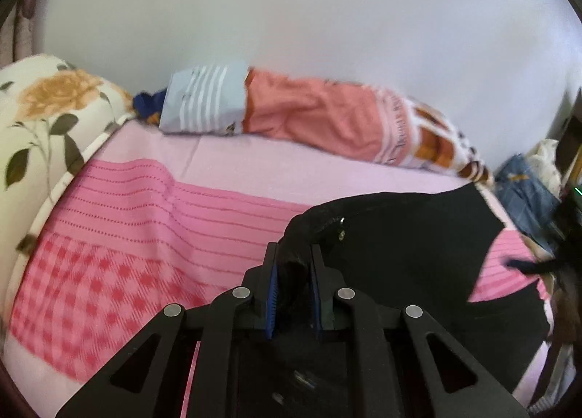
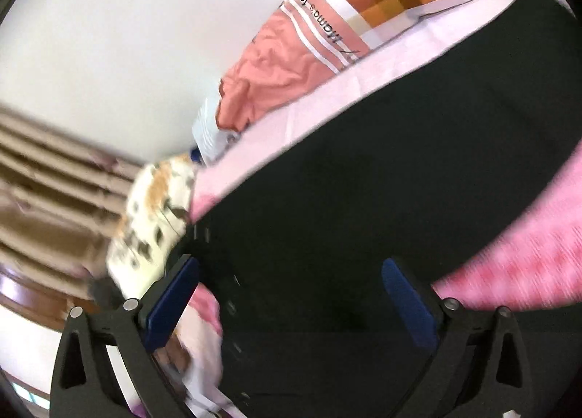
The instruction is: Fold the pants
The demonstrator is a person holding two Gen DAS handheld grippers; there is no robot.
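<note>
Black pants [image 1: 400,236] lie on the pink bed cover at the lower right of the left wrist view, with a small metal button near the waist. My left gripper [image 1: 294,254] is shut on a bunched fold of the waist edge, and black cloth fills the gap between its blue pads. In the right wrist view the pants [image 2: 363,181] stretch as a wide dark band across the frame. My right gripper [image 2: 291,265] hangs over them with its jaws wide apart. Its blue pads [image 2: 171,301] press on nothing.
The bed carries a pink striped and checked cover [image 1: 145,218]. A floral pillow [image 1: 43,116] lies at the left. A rolled salmon and light blue quilt [image 1: 320,116] runs along the white wall. Denim clothes [image 1: 523,192] sit at the right edge. Beige curtains [image 2: 47,181] hang beyond the pillow.
</note>
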